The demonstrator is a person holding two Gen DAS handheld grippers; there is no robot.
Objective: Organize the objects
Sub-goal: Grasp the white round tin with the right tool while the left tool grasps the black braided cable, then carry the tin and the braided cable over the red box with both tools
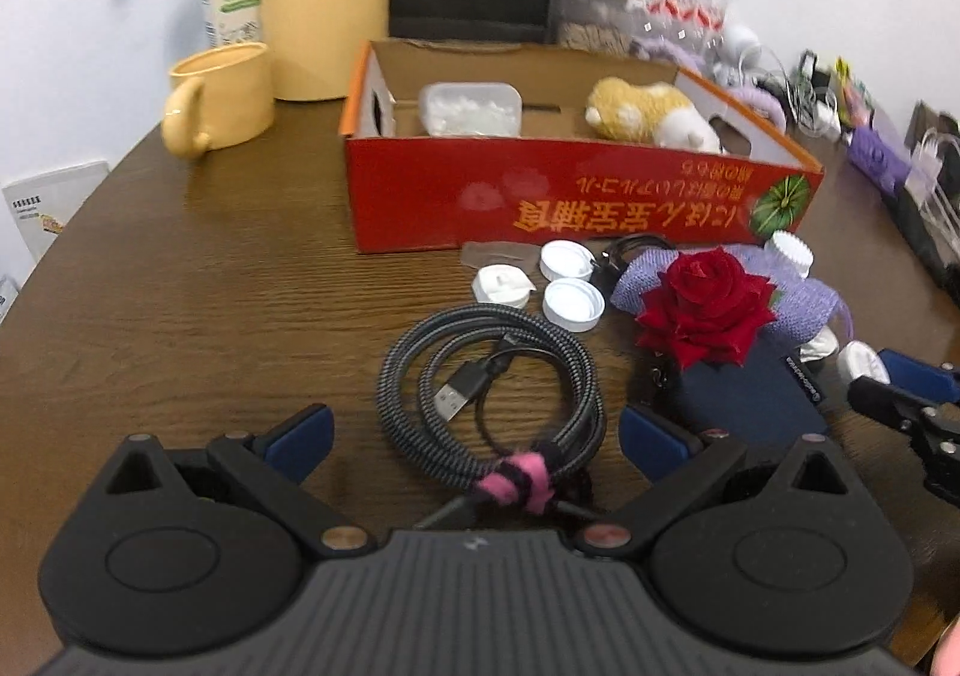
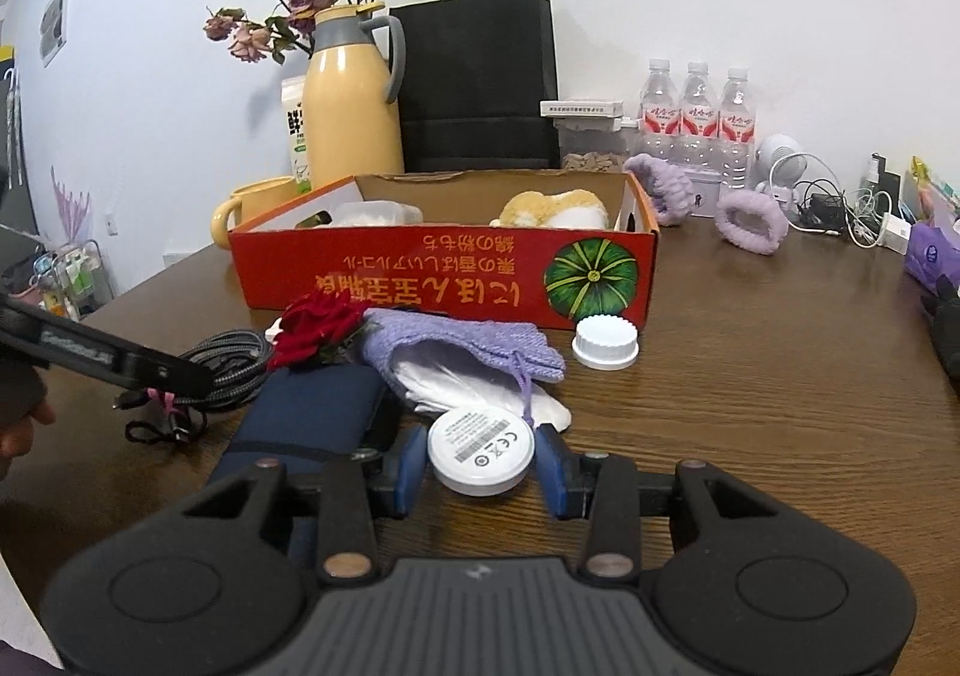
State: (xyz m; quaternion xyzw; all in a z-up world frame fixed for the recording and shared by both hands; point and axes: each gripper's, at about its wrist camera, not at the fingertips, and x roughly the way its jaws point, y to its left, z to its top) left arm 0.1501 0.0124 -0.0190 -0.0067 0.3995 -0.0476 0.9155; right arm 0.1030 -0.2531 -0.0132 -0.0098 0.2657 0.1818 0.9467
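While our right gripper (image 2: 480,463) is pinching the white puck (image 2: 481,451), we're spreading our left gripper (image 1: 474,436) wide over the coiled cable (image 1: 489,382).

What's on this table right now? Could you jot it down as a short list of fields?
surface: brown wooden table
box: red, open, holds a plush toy and a plastic tub
in front of box: coiled cable, rose, white caps
left gripper: open, over the cable
right gripper: shut on a white puck
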